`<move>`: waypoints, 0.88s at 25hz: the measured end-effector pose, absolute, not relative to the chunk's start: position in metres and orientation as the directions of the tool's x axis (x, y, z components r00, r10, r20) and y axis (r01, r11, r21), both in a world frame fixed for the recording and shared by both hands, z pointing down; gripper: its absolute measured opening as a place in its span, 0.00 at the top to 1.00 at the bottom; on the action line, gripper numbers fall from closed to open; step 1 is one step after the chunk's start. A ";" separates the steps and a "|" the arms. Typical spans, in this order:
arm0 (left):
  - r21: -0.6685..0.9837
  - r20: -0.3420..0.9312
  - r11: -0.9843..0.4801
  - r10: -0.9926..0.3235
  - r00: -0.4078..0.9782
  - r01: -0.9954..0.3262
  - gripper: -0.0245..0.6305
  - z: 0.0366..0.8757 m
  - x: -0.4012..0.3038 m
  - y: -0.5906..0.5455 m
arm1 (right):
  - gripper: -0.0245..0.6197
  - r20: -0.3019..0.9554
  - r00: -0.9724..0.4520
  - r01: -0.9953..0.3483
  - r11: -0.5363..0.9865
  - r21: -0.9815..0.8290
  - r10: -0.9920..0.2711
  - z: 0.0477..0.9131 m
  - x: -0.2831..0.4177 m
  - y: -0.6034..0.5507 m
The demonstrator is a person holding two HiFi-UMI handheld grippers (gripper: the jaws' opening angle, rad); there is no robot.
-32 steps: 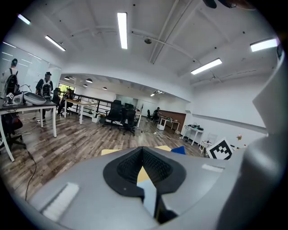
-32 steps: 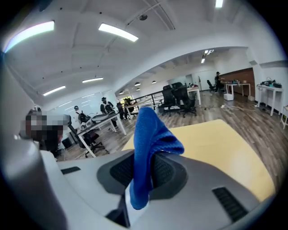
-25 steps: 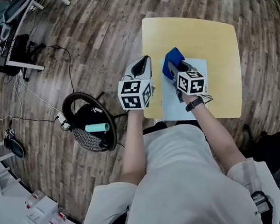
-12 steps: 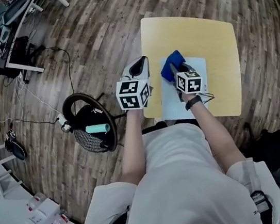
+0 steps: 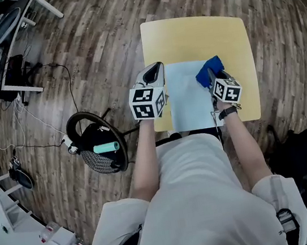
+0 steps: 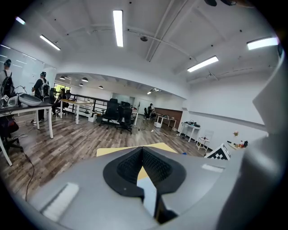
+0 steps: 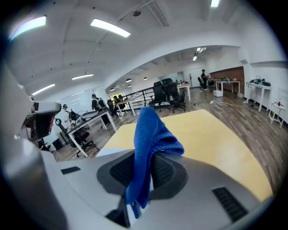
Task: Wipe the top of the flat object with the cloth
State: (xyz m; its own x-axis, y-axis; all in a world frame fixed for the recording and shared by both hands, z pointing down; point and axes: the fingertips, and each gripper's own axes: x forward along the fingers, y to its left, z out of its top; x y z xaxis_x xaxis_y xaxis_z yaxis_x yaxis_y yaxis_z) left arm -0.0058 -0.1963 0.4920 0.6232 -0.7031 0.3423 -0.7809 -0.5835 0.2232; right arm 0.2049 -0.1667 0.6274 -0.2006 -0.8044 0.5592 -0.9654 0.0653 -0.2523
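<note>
Right now the right gripper (image 5: 214,79) is clenched on a blue cloth (image 5: 209,69). In the right gripper view its black ribbed fingers (image 7: 118,171) press in on both sides of the cloth (image 7: 150,130). The cloth rises in a folded bunch above the fingers, and a short tail hangs down toward the camera.

In the head view the cloth sits over the far right part of the white flat sheet (image 5: 187,101), close to its far right corner. Whether the cloth actually touches the sheet cannot be told. The sheet lies on the near half of the yellow square surface (image 5: 192,36), with its near edge along the near edge of the surface.

The left gripper (image 5: 156,72) hangs at the left edge of the surface, just beside the left edge of the sheet. In the left gripper view its fingers (image 6: 128,167) meet at their tips and hold nothing. Only a thin wedge between them shows the yellow surface (image 6: 116,151) and the white sheet below.

On the wooden floor (image 5: 100,35) to the left stands a round black seat (image 5: 95,140) with a teal cylinder (image 5: 107,147) lying on it.
</note>
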 end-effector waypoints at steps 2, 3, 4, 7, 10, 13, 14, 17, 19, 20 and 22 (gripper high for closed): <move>0.225 0.342 -0.594 -0.695 0.633 -0.773 0.95 0.492 0.000 -0.197 | 0.86 0.559 -0.159 -0.965 0.009 -0.261 -0.814 0.629 0.229 -0.163; 0.226 0.341 -0.599 -0.690 0.638 -0.768 0.95 0.492 0.002 -0.198 | 0.86 0.561 -0.138 -0.964 -0.018 -0.264 -0.816 0.629 0.240 -0.160; 0.226 0.341 -0.604 -0.686 0.643 -0.765 0.95 0.492 0.005 -0.198 | 0.86 0.563 -0.119 -0.964 -0.041 -0.263 -0.818 0.630 0.251 -0.158; 0.227 0.343 -0.612 -0.677 0.651 -0.757 0.95 0.491 0.009 -0.198 | 0.86 0.574 -0.071 -0.966 -0.086 -0.242 -0.816 0.629 0.275 -0.150; 0.229 0.341 -0.609 -0.681 0.648 -0.760 0.95 0.491 0.010 -0.198 | 0.86 0.584 -0.050 -0.973 -0.093 -0.212 -0.810 0.628 0.289 -0.145; 0.230 0.340 -0.596 -0.692 0.637 -0.770 0.95 0.492 0.005 -0.200 | 0.86 0.583 -0.060 -0.974 -0.079 -0.211 -0.810 0.626 0.288 -0.145; 0.232 0.339 -0.589 -0.697 0.632 -0.774 0.95 0.492 0.002 -0.201 | 0.86 0.580 -0.069 -0.975 -0.068 -0.211 -0.811 0.624 0.283 -0.146; 0.239 0.338 -0.562 -0.716 0.611 -0.792 0.95 0.492 -0.011 -0.204 | 0.86 0.564 -0.122 -0.975 -0.008 -0.223 -0.817 0.615 0.252 -0.153; 0.244 0.335 -0.543 -0.731 0.595 -0.804 0.95 0.491 -0.019 -0.204 | 0.87 0.541 -0.170 -0.969 0.039 -0.245 -0.823 0.606 0.224 -0.158; 0.244 0.333 -0.534 -0.738 0.587 -0.809 0.95 0.490 -0.024 -0.203 | 0.86 0.529 -0.198 -0.964 0.067 -0.257 -0.825 0.602 0.208 -0.160; 0.244 0.331 -0.516 -0.751 0.571 -0.821 0.95 0.488 -0.034 -0.202 | 0.86 0.509 -0.265 -0.949 0.129 -0.287 -0.819 0.594 0.172 -0.166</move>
State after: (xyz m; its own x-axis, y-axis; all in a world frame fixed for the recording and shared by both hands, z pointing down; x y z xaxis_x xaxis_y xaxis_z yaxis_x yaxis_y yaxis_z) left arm -0.0341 -0.2022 0.4884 0.5708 -0.7514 0.3309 -0.8210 -0.5164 0.2435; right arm 0.1717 -0.1663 0.5945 -0.2653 -0.8191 0.5086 -0.9491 0.1291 -0.2872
